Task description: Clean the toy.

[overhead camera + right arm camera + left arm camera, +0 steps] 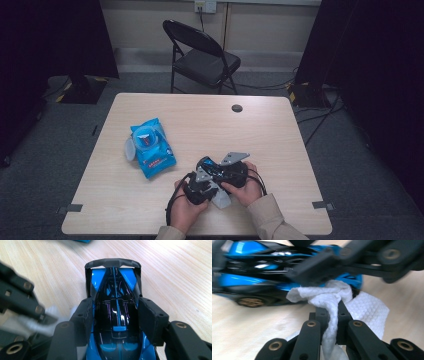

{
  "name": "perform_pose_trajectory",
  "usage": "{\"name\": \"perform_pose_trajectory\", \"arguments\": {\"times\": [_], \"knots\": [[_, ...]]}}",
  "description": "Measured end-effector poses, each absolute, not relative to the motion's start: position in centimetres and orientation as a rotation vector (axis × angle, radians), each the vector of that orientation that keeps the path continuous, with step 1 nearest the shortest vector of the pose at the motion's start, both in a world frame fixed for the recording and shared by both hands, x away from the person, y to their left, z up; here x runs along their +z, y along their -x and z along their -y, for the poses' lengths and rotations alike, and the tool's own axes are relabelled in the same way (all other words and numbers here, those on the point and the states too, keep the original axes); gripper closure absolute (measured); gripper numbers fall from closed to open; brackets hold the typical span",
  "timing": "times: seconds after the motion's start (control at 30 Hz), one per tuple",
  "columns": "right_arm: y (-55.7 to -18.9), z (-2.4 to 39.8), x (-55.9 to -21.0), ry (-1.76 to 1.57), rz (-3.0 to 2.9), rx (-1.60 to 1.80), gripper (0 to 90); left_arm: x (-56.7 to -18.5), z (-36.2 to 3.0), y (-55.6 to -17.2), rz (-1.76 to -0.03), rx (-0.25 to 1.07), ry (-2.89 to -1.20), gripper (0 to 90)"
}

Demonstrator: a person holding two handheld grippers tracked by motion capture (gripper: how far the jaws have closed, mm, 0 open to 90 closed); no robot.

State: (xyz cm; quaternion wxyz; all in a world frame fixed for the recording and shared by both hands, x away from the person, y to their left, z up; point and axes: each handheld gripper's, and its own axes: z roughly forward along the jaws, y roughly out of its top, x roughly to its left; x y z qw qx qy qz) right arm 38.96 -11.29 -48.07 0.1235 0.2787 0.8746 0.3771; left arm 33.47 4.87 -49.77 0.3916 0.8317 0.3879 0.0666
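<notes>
A blue and black toy car [113,285] stands on the wooden table [280,150], and my right gripper [117,315] is shut on its body, one pad on each side. My left gripper [333,308] is shut on a crumpled white wipe [367,310], which is pressed against the car's [249,280] side. The right gripper's black jaws cross the top of the left gripper view. In the high view both hands hold the grippers close together near the front edge, around the car [206,162], with the wipe [222,200] hanging below them.
A blue pack of wet wipes [150,146] with its lid open lies left of the hands. A dark round cable hole [237,108] sits near the table's far edge. A black folding chair [202,57] stands beyond the table.
</notes>
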Motion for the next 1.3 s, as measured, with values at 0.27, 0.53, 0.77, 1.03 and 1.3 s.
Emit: {"name": "perform_pose_trajectory", "arguments": {"times": [0.27,0.53,0.77,1.03,1.3], "knots": [[-38.9,11.2,-48.1,-0.811,-2.547,1.100,47.6,-49.9,-3.4,-32.6,-0.940,0.133,-2.116,84.8],[-38.9,11.2,-48.1,-0.810,-2.542,1.103,47.6,-50.0,-2.3,-32.0,-0.881,0.088,-2.123,84.8],[-38.9,11.3,-48.2,-0.806,-2.535,1.113,47.6,-49.4,-1.8,-30.9,-0.797,0.065,-2.144,84.7],[-38.8,11.4,-48.3,-0.805,-2.531,1.124,47.6,-48.2,-6.1,-31.0,-0.851,0.102,-2.134,84.8],[-38.9,11.4,-48.3,-0.807,-2.529,1.129,47.6,-47.6,-11.4,-31.9,-0.971,0.189,-2.065,84.8]]}}
